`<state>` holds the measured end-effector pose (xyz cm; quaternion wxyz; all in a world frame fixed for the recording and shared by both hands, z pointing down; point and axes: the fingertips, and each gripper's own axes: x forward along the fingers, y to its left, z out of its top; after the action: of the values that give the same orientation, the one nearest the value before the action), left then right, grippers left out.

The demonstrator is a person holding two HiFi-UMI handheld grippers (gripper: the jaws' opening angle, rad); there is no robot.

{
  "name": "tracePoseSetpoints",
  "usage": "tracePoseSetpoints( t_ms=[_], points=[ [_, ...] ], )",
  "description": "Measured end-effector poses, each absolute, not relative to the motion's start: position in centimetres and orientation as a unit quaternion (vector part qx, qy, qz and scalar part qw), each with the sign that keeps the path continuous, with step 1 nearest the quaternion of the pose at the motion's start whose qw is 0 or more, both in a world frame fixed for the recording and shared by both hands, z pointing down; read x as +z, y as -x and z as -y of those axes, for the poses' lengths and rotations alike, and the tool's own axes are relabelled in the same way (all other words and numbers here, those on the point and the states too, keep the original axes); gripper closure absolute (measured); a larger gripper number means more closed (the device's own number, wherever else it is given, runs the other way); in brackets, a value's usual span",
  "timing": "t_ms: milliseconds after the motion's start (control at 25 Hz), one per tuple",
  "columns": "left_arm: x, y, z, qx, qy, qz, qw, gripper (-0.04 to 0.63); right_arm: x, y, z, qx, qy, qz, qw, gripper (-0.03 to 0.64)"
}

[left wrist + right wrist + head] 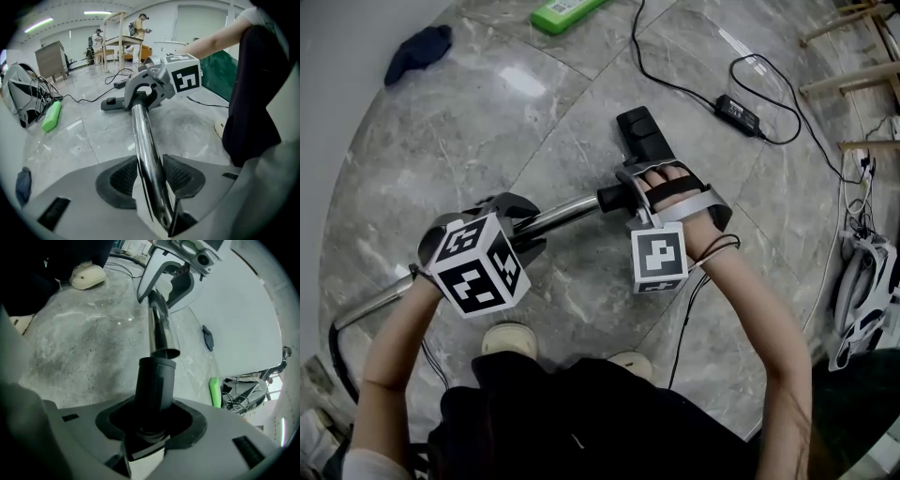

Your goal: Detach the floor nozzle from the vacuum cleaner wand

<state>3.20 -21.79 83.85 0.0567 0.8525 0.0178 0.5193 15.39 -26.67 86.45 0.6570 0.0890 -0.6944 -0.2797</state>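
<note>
Grey marble floor [581, 84]: L gripper [152, 176] clamped on chrome wand [143, 136], R gripper [152, 425] clamped on black floor nozzle neck [154, 380]; axes inline, ends look just apart.

Left tongs [517, 225] first: a pale grey moulded shell topped by a white cube [475, 265] printed with black square markers. Close in, its pads [123, 176] are black and finely ribbed, set in dark rounded surrounds. Over to the right tongs [626, 195]: same grey shell, a marker cube [659, 258] of its own, and a black strap [673, 192] over the hand. A thin black cable [692, 300] runs off that wrist. The person wears black clothing [581, 422] and cream shoes [510, 339].
</note>
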Motion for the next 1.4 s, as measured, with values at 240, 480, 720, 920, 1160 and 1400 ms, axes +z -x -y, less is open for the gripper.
tracePoseSetpoints(
  t_ms=[240,480,720,920,1160,1400],
  points=[
    [84.4,-2.8,22.5,0.527,-0.849,-0.002,0.041,0.422,86.7,-14.9,26.8,-0.295,-0.081,0.691,0.655,0.428],
    [84.4,-1.9,25.2,0.518,-0.854,0.051,-0.002,0.421,85.7,-16.1,26.0,-0.186,-0.122,0.746,0.627,0.314],
    [78.1,-2.5,28.1,0.361,-0.923,0.118,0.068,0.417,77.4,-15.4,25.9,-0.064,-0.254,0.84,0.475,0.314],
    [73.5,-3.5,29.9,0.231,-0.944,0.229,0.052,0.584,69.4,-17.1,25.2,0.152,-0.456,0.861,0.167,0.444],
    [71.3,-3.3,31.1,0.065,-0.932,0.338,0.11,0.586,71.4,-23.9,22.5,0.234,-0.646,0.727,-0.008,0.601],
    [72.0,-1.7,31.4,0.071,-0.927,0.356,0.092,0.586,70.0,-27.2,20.5,0.17,-0.691,0.703,-0.004,0.601]
  ],
)
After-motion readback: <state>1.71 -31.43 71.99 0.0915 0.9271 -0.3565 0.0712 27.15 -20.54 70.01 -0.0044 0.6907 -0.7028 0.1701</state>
